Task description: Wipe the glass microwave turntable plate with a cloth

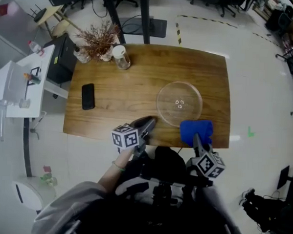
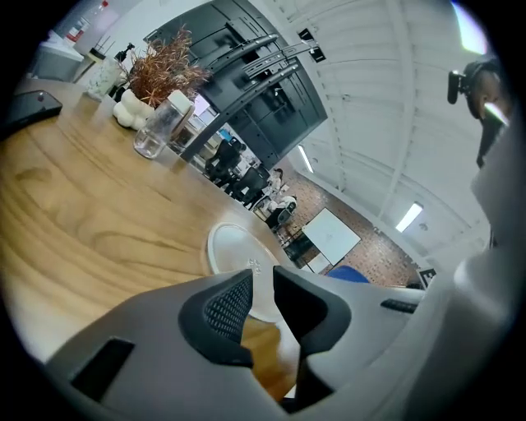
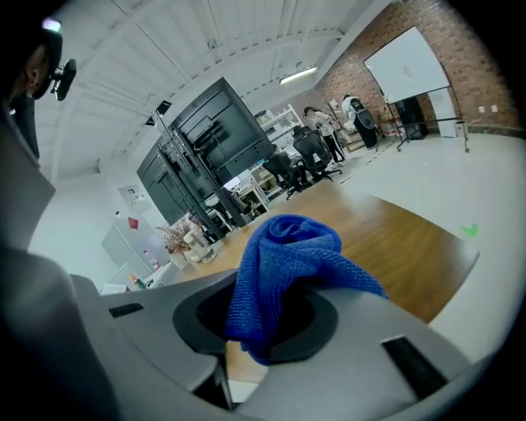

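Right gripper clamped on crumpled blue cloth, jaws buried; left gripper slightly apart, empty; round clear glass plate faint.

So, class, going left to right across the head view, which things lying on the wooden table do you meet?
Black phone → lidded glass jar → glass turntable plate.
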